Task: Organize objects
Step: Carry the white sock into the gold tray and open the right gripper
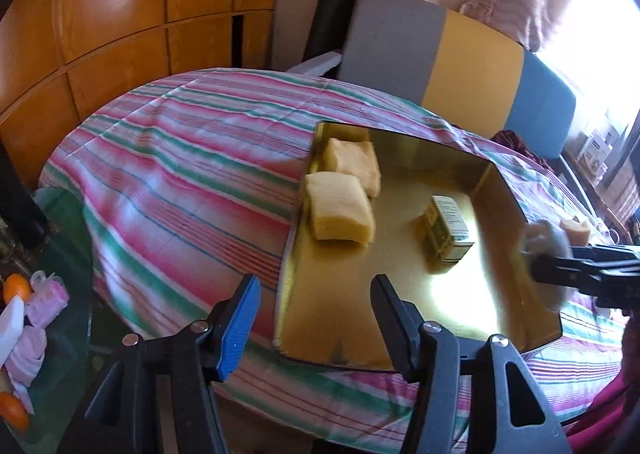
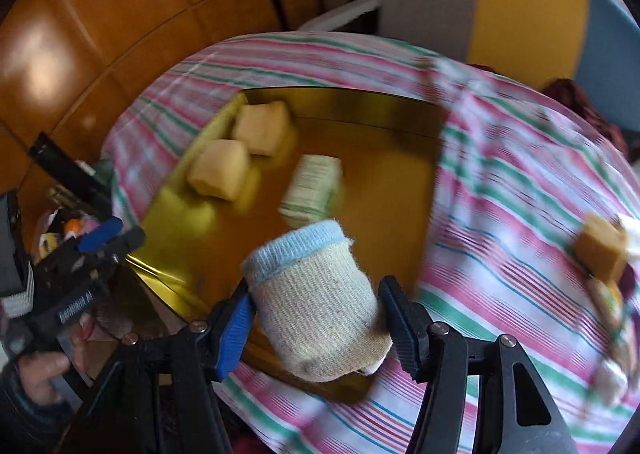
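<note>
A shiny gold tray (image 1: 404,294) lies on the striped cloth (image 1: 180,174). In it are two pale yellow sponges (image 1: 340,210) (image 1: 354,162) and a small green and white box (image 1: 446,230). My left gripper (image 1: 316,314) hovers open over the tray's near left corner, with nothing between its fingers. My right gripper (image 2: 316,314) is shut on a rolled beige sock (image 2: 316,302) with a light blue cuff, held above the tray's (image 2: 380,182) near edge. In the left wrist view the sock (image 1: 544,242) shows blurred at the tray's right rim. The left gripper (image 2: 100,242) appears at the left, held by a hand (image 2: 40,370).
A brown block (image 2: 600,250) and other small items lie on the cloth to the right of the tray. Orange wooden cabinets (image 1: 120,14) stand behind. Grey, yellow and blue cushions (image 1: 472,58) line the back. Oranges (image 1: 16,288) and pink items sit on a glass surface at the left.
</note>
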